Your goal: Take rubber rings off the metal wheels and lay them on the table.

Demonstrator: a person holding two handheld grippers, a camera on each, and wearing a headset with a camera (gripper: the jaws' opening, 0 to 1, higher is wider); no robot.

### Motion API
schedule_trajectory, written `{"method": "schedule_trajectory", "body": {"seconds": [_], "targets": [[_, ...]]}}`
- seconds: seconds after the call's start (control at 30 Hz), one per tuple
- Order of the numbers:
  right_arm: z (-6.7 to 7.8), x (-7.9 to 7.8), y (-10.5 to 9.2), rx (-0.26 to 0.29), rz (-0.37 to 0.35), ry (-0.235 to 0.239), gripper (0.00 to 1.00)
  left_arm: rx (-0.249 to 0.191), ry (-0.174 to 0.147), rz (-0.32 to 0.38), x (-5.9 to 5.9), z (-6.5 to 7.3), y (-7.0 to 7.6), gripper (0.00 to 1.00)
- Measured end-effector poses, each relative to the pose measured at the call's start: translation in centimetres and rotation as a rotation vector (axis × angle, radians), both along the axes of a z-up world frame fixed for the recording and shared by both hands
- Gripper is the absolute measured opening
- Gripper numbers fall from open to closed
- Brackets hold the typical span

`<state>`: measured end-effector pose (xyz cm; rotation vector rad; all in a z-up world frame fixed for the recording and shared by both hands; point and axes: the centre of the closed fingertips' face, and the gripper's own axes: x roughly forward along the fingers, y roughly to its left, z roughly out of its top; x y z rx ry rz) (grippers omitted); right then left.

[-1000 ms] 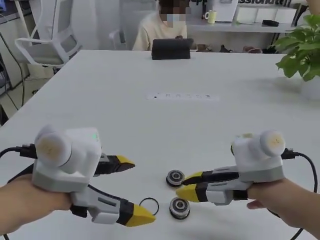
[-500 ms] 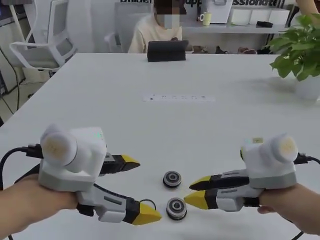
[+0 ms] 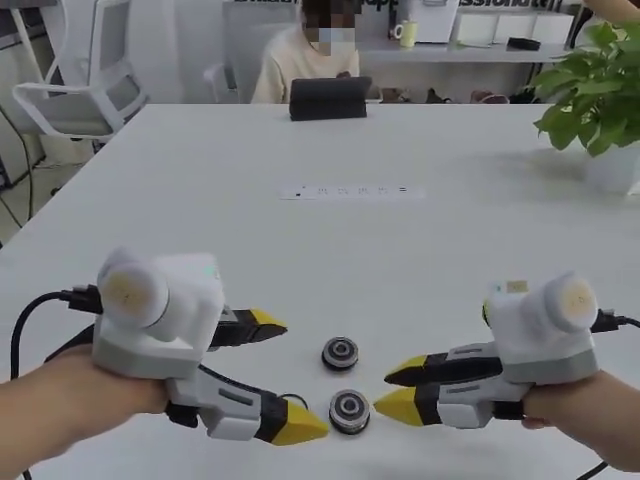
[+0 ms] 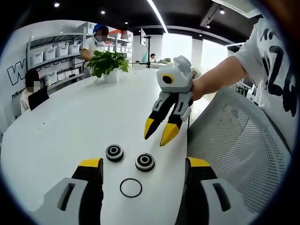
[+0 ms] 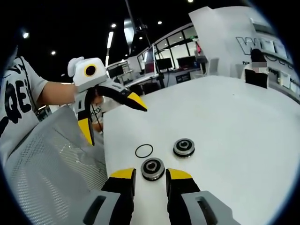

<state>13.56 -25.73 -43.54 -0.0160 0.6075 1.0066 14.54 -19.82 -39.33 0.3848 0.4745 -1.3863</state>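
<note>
— Where do the tongs stand?

— In the head view the left gripper (image 3: 292,374) sits at lower left, its jaws spread wide and holding nothing. The right gripper (image 3: 385,391) is at lower right, its yellow-tipped jaws parted by a narrower gap, also holding nothing.

— And the wheels?

— Two small metal wheels lie flat on the white table (image 3: 400,250), low in the centre of the frame and between the two grippers. The upper wheel (image 3: 341,352) is clear of both. The lower wheel (image 3: 350,411) sits just beside the right gripper's tips. In the right gripper view it lies just ahead of the gap between the jaws, and I cannot tell whether they touch it.

— Any ring off yet?

— One thin black rubber ring (image 4: 131,187) lies flat on the table. In the left gripper view it is at bottom centre, between that gripper's open jaws and just below the wheels. Both wheels show a dark outer band.

— Anything else?

— A potted plant (image 3: 590,85) stands at upper right of the head view.
</note>
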Motion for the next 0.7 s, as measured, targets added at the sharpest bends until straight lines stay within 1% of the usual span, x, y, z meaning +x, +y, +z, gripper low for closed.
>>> {"method": "schedule_trajectory", "body": {"seconds": [0.27,0.53,0.7], "targets": [[-0.8,-0.4,-0.1,-0.031,0.018,0.002,0.24,0.009,0.011,-0.013,0.1,-0.6,-0.6,0.66],[-1.6,-0.4,-0.3,-0.063,0.031,0.0,0.24,0.018,0.019,-0.021,0.4,-1.3,-1.1,0.64],[-2.0,-0.2,-0.4,-0.067,0.03,0.003,0.24,0.029,0.035,-0.03,0.4,-2.0,-1.4,0.6]]}}
